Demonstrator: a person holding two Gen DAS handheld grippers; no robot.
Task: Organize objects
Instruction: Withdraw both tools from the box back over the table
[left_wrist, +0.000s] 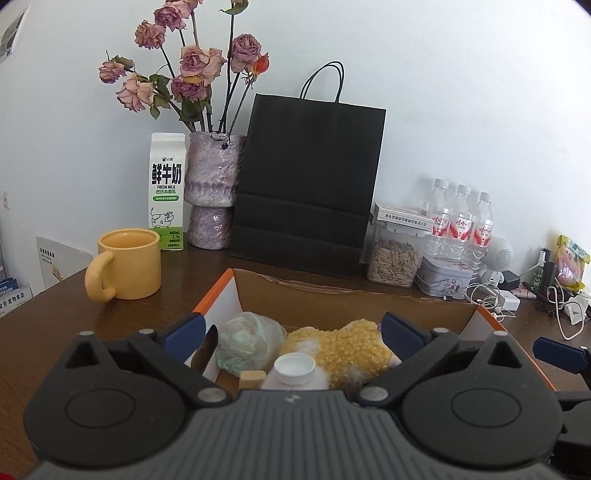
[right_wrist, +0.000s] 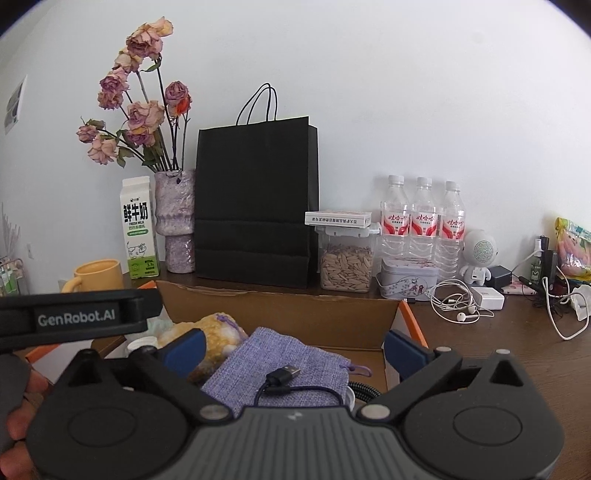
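- Hovering with both grippers over one open box (left_wrist: 332, 291), jaws of each spread wide and gripping nothing.
- Left gripper (left_wrist: 291, 334): between its jaws, below, a yellow plush (left_wrist: 347, 350), a crumpled green bag (left_wrist: 247, 343), a white cap (left_wrist: 294, 368) and a small wooden block (left_wrist: 252, 378); none touched by the pads.
- Right gripper (right_wrist: 293, 350): between its jaws, below, a purple pouch (right_wrist: 258, 365) with a black USB cable (right_wrist: 284, 376) lying on top; no contact visible.
- Probably gathered in the box on purpose, since the task asks for order: loose small things kept in one container, not scattered on the table (left_wrist: 74, 332).
- Soft things, plush and pouch, fill the middle and keep the small cap and block from rolling, as far as can be judged.
- Cable plug pointing away from the right jaws and toward the right-hand finger, slightly up in the view; cord running back toward the camera, so long axis roughly along the gripper's line, a little diagonal.
- Pouch lying flat, long axis slanted from near the left-hand finger back toward the camera; drawstring end toward the right-hand finger.
- Plush lying on its side, long axis across the left jaws, from one finger to the other.
- Beyond the jaws, outside the box: yellow mug (left_wrist: 125, 264), milk carton (left_wrist: 167, 192), vase (left_wrist: 214, 192), black paper bag (left_wrist: 306, 184), all upright near the wall and well apart from the fingers.
- Whether more things should go in the box, cannot tell.
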